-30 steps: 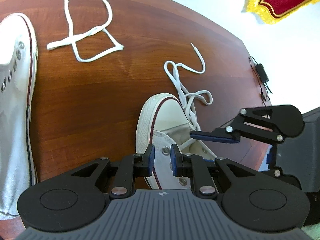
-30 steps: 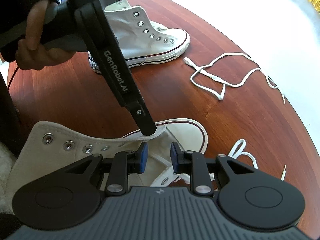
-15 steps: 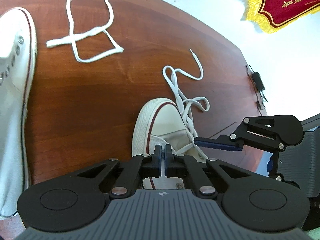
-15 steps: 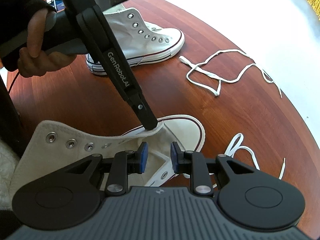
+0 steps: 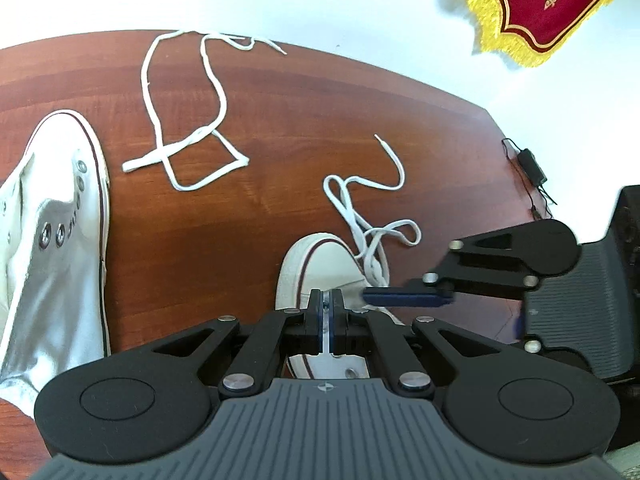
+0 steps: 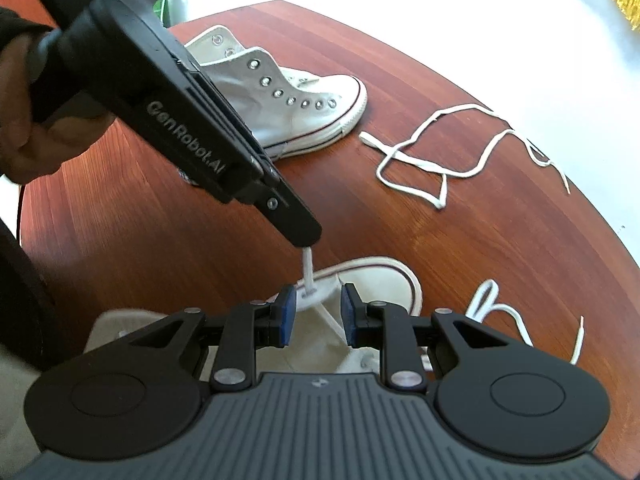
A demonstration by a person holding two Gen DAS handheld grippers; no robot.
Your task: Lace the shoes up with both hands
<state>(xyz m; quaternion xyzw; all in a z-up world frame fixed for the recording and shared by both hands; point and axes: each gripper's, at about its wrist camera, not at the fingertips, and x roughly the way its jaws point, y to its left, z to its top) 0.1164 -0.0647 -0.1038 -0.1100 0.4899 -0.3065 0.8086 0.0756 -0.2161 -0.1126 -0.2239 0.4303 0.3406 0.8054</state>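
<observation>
A white high-top sneaker [image 6: 384, 280] lies on the wooden table [image 6: 160, 232] right under both grippers, toe [image 5: 316, 264] pointing away. My left gripper [image 5: 327, 300] is shut on a short stretch of its white lace [image 6: 307, 268], held taut above an eyelet on the shoe's flap. In the right wrist view the left gripper [image 6: 306, 240] comes down from the upper left, held by a hand [image 6: 24, 132]. My right gripper [image 6: 318, 312] is open, its pads on either side of that eyelet area. The rest of this lace [image 5: 372, 220] trails beside the toe.
A second white sneaker [image 6: 288, 104] without a lace lies on its side farther off on the table. A loose white lace [image 5: 188, 140] is looped on the wood near the far edge. A red pennant with gold fringe [image 5: 552, 4] hangs on the wall.
My left gripper went from open to shut at the shoe's eyelet flap, then rose, drawing a strand of lace up. The right gripper stayed open over the shoe.
</observation>
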